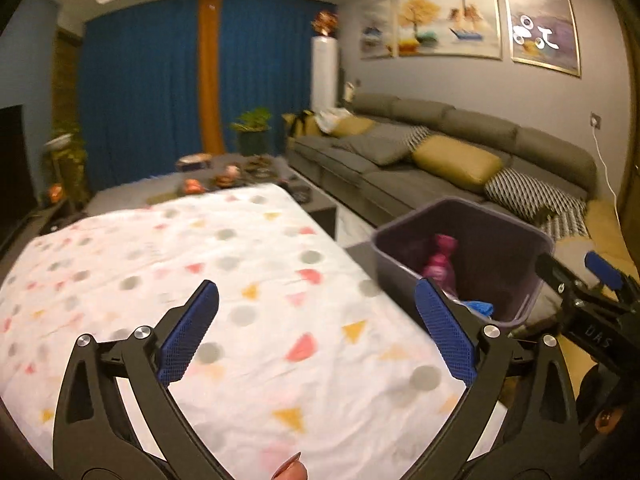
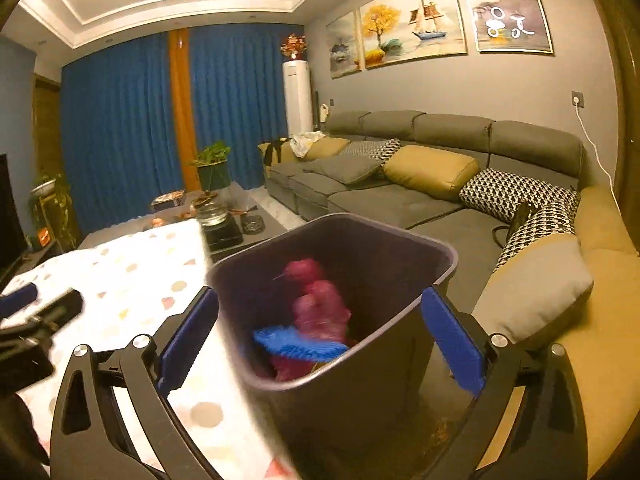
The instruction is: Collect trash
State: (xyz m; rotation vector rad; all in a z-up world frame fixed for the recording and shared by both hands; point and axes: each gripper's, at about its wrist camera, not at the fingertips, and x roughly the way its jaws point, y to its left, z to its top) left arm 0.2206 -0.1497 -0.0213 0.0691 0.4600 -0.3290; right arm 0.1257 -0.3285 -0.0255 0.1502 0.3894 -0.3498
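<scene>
A dark plastic bin point(image 2: 360, 248) stands beside the table's right edge. A pink crumpled wrapper point(image 2: 316, 308) and a blue piece of trash point(image 2: 296, 344) lie blurred inside it. My right gripper point(image 2: 320, 340) hangs over the bin's near rim, open, its blue pads point(image 2: 456, 344) touching nothing. In the left wrist view my left gripper point(image 1: 316, 332) stands open and empty above the white patterned tablecloth point(image 1: 240, 264), to the left of the bin point(image 1: 500, 216). The pink wrapper point(image 1: 440, 264) shows inside it, and the right gripper point(image 1: 576, 272) reaches in from the right.
A grey sofa point(image 2: 400, 196) with yellow and black-and-white cushions runs along the right wall. Beyond the cloth, a dark coffee table point(image 1: 256, 168) holds several small items and a potted plant point(image 1: 252, 128). Blue curtains hang behind. A fingertip point(image 1: 292, 470) shows at the bottom edge.
</scene>
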